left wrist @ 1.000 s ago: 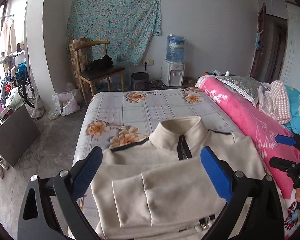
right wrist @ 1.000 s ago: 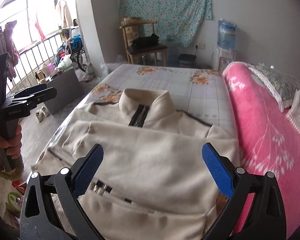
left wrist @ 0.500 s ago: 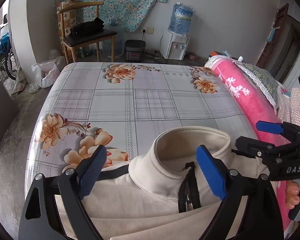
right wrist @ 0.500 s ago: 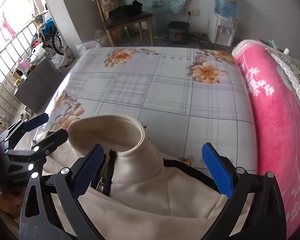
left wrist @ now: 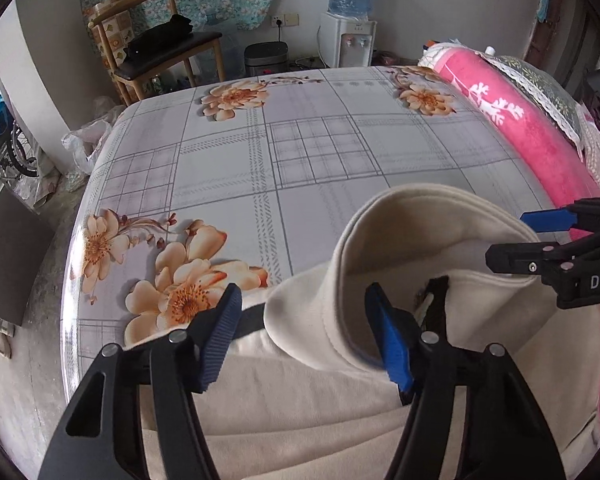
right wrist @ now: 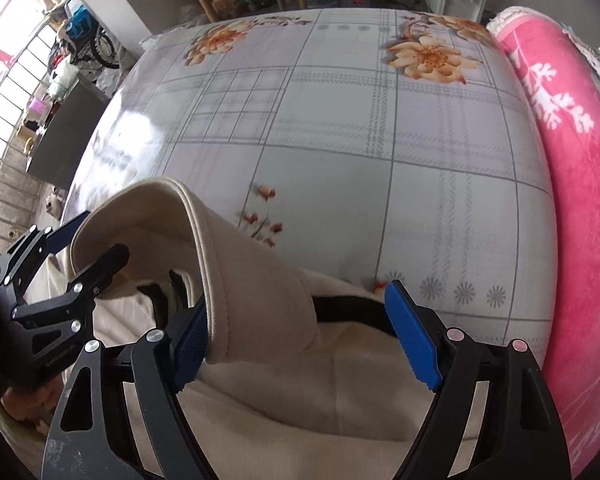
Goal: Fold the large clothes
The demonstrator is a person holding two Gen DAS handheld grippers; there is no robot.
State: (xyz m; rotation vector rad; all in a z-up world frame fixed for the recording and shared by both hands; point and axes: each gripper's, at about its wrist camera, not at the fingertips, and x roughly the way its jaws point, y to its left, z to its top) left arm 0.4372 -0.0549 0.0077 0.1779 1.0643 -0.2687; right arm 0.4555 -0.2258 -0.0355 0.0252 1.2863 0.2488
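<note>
A cream zip jacket (left wrist: 300, 400) lies flat on the bed, its stand-up collar (left wrist: 380, 220) pointing away from me. My left gripper (left wrist: 304, 340) straddles the collar's left side, one blue pad on the shoulder outside and the other inside the collar. Its jaws are closing, with the collar fabric between them and a wide gap left. In the right wrist view my right gripper (right wrist: 300, 346) straddles the collar's (right wrist: 252, 280) right side. Its jaws are closing too. One pad sits against the collar's inner edge and the other stands apart over the black trim. Each gripper shows in the other's view.
The bed sheet (left wrist: 260, 160), grey checks with orange flowers, stretches beyond the collar. A rolled pink blanket (left wrist: 540, 144) runs along the right side. Past the bed's far end stand a wooden chair (left wrist: 160, 52) and a water dispenser (left wrist: 346, 40). Floor clutter lies left.
Both grippers have moved forward from over the jacket's body to its collar and tilted down. Their jaws have narrowed around the collar's two sides.
</note>
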